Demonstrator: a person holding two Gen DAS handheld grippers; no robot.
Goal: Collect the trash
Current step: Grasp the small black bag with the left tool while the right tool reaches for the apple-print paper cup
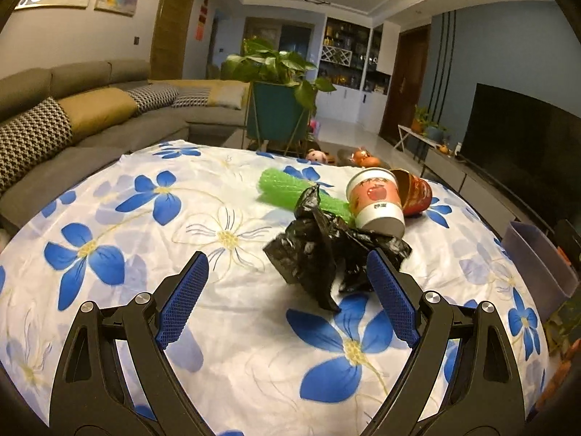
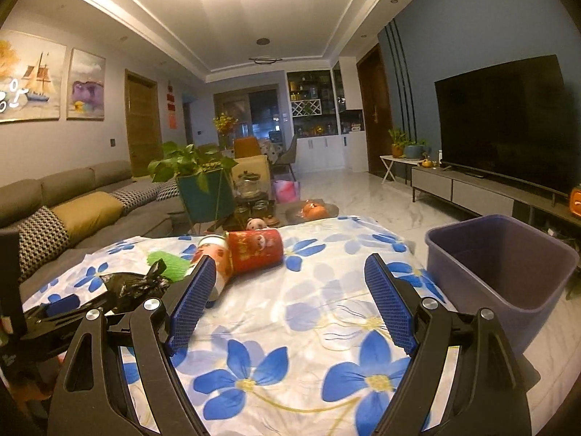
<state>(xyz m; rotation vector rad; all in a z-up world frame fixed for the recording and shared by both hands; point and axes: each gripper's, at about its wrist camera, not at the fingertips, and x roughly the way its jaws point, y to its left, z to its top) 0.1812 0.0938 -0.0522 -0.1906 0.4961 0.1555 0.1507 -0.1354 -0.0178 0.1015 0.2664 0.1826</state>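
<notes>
A crumpled black plastic bag lies on the flowered tablecloth, just ahead of my open left gripper and near its right finger. Behind the bag lie a green bubble-wrap roll, a tipped paper cup with an apple print and a red can on its side. In the right wrist view my right gripper is open and empty above the cloth. The red can, the cup, the green roll and the black bag lie ahead to its left.
A purple bin stands off the table's right edge and shows at the right in the left wrist view. A grey sofa runs along the left. A potted plant stands beyond the table. A TV is at the right.
</notes>
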